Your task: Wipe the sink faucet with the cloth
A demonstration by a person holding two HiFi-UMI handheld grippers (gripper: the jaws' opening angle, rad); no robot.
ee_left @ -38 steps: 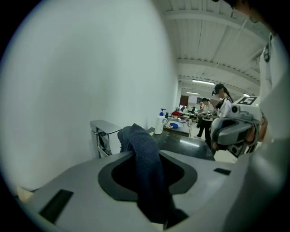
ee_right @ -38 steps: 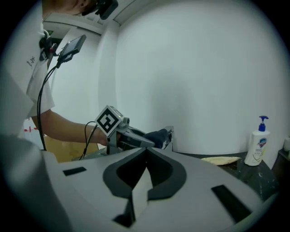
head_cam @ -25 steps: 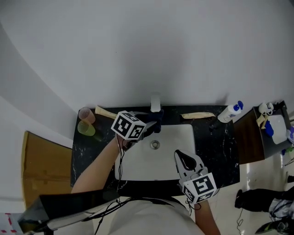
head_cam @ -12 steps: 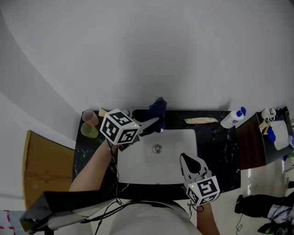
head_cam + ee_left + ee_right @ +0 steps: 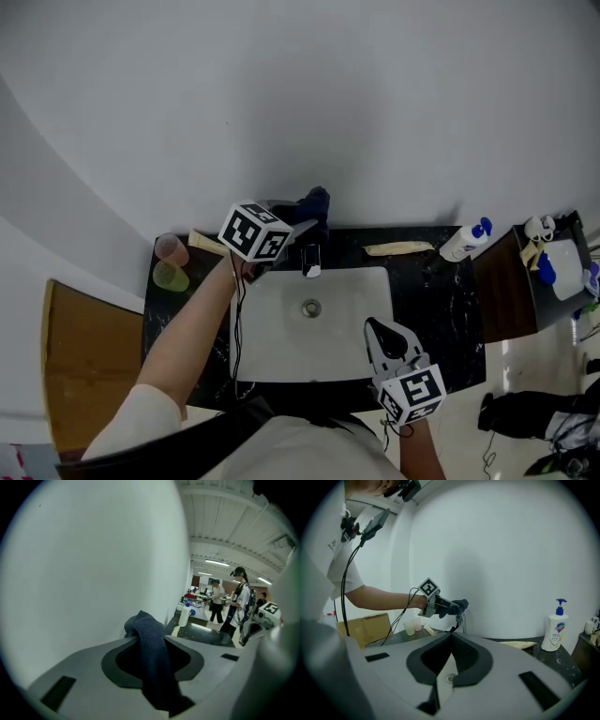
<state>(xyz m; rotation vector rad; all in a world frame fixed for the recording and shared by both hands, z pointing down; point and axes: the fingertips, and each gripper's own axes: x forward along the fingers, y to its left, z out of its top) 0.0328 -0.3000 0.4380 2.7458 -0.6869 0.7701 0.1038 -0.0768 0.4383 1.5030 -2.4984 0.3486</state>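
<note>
A dark blue cloth (image 5: 315, 202) is pinched in my left gripper (image 5: 307, 224), which is shut on it up by the white wall, just above and behind the chrome faucet (image 5: 311, 259). In the left gripper view the cloth (image 5: 149, 632) hangs out between the jaws of the left gripper (image 5: 157, 645), bunched at the tips. My right gripper (image 5: 380, 330) is shut with nothing in it, low over the front right of the white sink (image 5: 281, 342). From the right gripper view the faucet (image 5: 461, 621) stands under the cloth (image 5: 460, 605), beyond the right gripper (image 5: 451, 637).
On the black counter (image 5: 441, 300) stand a soap bottle (image 5: 466, 235) at right and a pink cup (image 5: 170, 247) and a green cup (image 5: 169, 276) at left. Beige items (image 5: 399, 248) lie along the back edge. A cardboard box (image 5: 84, 356) sits left of the counter.
My left gripper has lifted the cloth up off the faucet spout and back toward the wall. The right gripper has stayed where it was.
</note>
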